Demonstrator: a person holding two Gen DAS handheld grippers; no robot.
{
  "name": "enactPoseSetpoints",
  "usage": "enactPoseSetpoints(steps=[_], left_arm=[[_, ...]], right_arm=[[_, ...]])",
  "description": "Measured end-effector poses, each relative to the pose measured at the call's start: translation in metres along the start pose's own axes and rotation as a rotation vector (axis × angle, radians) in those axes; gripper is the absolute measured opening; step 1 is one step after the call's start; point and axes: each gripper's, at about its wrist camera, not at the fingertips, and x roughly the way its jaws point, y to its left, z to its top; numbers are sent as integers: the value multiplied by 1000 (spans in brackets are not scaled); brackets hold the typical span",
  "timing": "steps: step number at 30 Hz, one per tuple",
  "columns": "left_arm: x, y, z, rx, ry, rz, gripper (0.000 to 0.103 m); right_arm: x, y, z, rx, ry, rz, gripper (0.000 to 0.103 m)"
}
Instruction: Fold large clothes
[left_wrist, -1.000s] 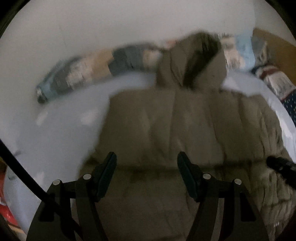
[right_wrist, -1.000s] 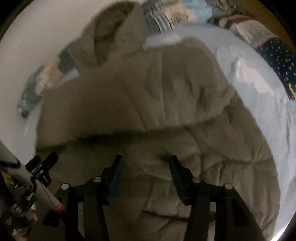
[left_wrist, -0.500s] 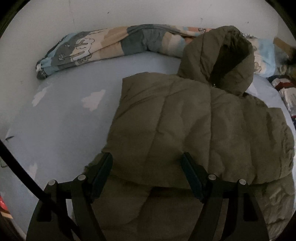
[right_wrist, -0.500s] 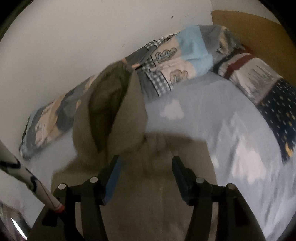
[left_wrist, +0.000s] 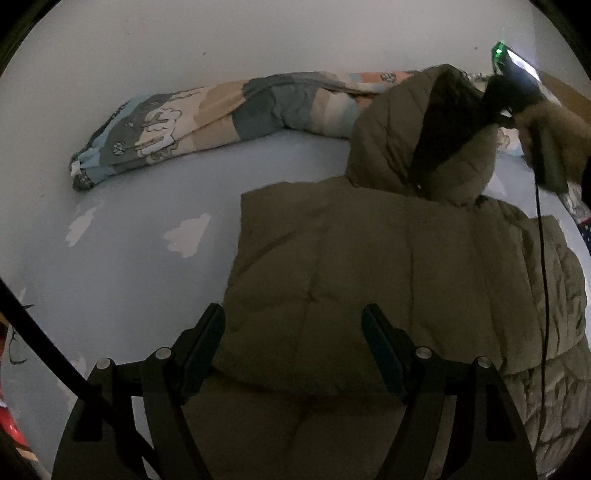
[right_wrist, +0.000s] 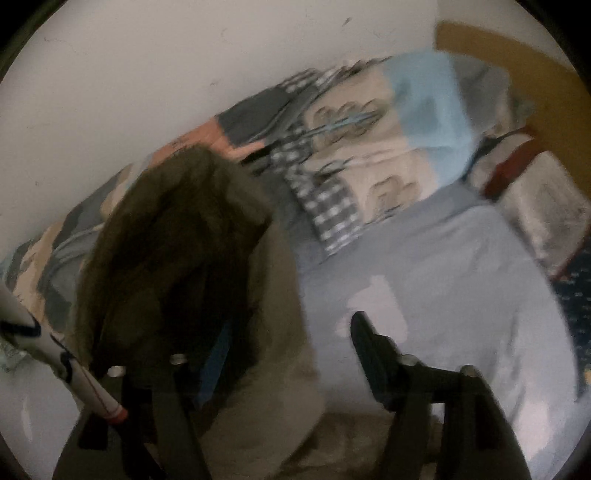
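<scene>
An olive puffer jacket (left_wrist: 369, 258) lies folded over itself on the bed, with its hood (left_wrist: 424, 140) toward the wall. My left gripper (left_wrist: 295, 332) hovers open over the jacket's near folded edge, and nothing is pinched between its fingers. In the blurred right wrist view my right gripper (right_wrist: 288, 343) is at the hood (right_wrist: 166, 240). Its jaws are closing, with the hood's right rim lying between the still wide fingers. In the left wrist view a sleeved hand (left_wrist: 561, 129) brings that tool to the hood's rim from the far right.
The bed sheet (left_wrist: 129, 258) is pale blue with white clouds. A rolled patchwork quilt (left_wrist: 229, 110) runs along the white wall. Pillows (right_wrist: 535, 206) sit at the right by a wooden headboard (right_wrist: 517, 55). A thin cable (left_wrist: 541, 258) hangs across the jacket's right side.
My right gripper swept from the jacket's body up to the hood and now shows in the left wrist view. My left gripper drew back slightly toward the near fold.
</scene>
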Motion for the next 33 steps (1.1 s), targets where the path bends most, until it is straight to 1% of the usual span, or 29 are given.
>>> enactPoseSetpoints(steps=[1,2,3,5,9,12,14,15,16,18,21,23,24,26,27,29,30,32,33], left_arm=[[-2,1,2,-9,-7,-13,75],[-3,2,3,-18,-11,-27,75],[-6,2,3,-31,-12,-48,75],[-10,3,3,-52,-14,-78,75],[-20,4,4,-75,-23,-114,75],[-27,9,4,-89,-31,-127,75],[-31,15,4,-110,-36,-137,75],[-33,19,5,-126,-39,-146,75],[-35,24,5,-146,-40,-158,75],[-39,31,7,-176,-53,-171,75],[-48,40,8,-210,-86,-176,75],[-52,44,9,-224,-105,-177,75],[-54,43,10,-229,-112,-185,75],[-54,39,11,-216,-118,-204,75],[-53,36,10,-204,-119,-201,75],[-47,25,9,-174,-115,-204,75],[-40,18,6,-149,-97,-210,75],[-14,2,0,-118,-7,-207,75],[-4,-4,-4,-105,32,-222,75]], right_arm=[[4,4,-2,-43,12,-20,6],[0,5,-5,-67,-9,-38,6],[-11,5,-9,-82,-45,-17,6],[-31,3,-18,-85,-83,12,6],[-90,-3,-45,-176,-174,56,6],[-142,-16,-78,-213,-225,137,6],[-170,-22,-104,-251,-260,177,6],[-181,-25,-118,-273,-267,181,6],[-191,-30,-135,-285,-268,183,6],[-203,-44,-168,-269,-241,214,6],[-204,-69,-219,-194,-177,238,6],[-196,-79,-250,-161,-148,213,6],[-185,-80,-262,-159,-117,189,6],[-165,-80,-272,-170,-59,152,6],[-156,-79,-276,-178,-39,136,5],[-144,-81,-282,-172,-19,113,6],[-142,-81,-284,-169,-10,114,6],[-143,-80,-287,-183,-21,105,6],[-143,-80,-287,-194,-24,103,6]])
